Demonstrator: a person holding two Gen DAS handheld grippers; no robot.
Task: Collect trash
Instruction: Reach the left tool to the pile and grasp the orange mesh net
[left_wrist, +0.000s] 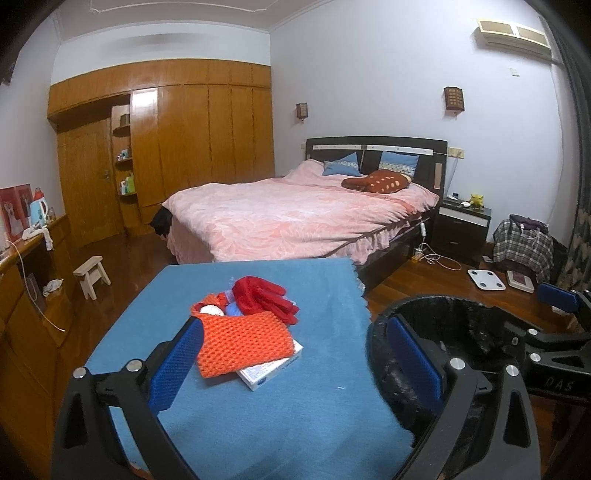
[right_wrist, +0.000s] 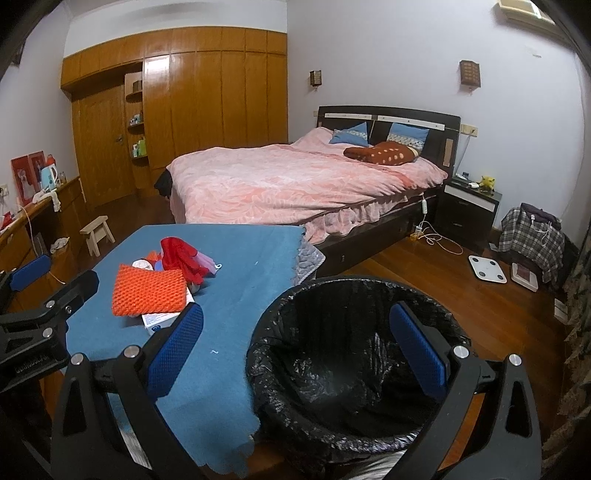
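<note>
While both claws hang wide and empty, the collection appears not yet begun. The left claw sits low over the near part of the table; the right claw straddles the table edge and the bin, which stands just beside the table on its right. The bin carries one black liner, and no trash shows in the visible part of its interior.

One pile lies toward the table's far left, and nothing from it is gripped. Count, near to far:

- one white box, partly under the knit piece;
- one orange knit piece, lying on the box;
- one red glove, beyond the knit piece and touching it;
- one small white item and one blue item, between glove and knit, too hidden to identify.

Which of these count as trash cannot be told from here. By this judgement, every transfer to the bin remains to be done. Beyond the table stands one bed.
</note>
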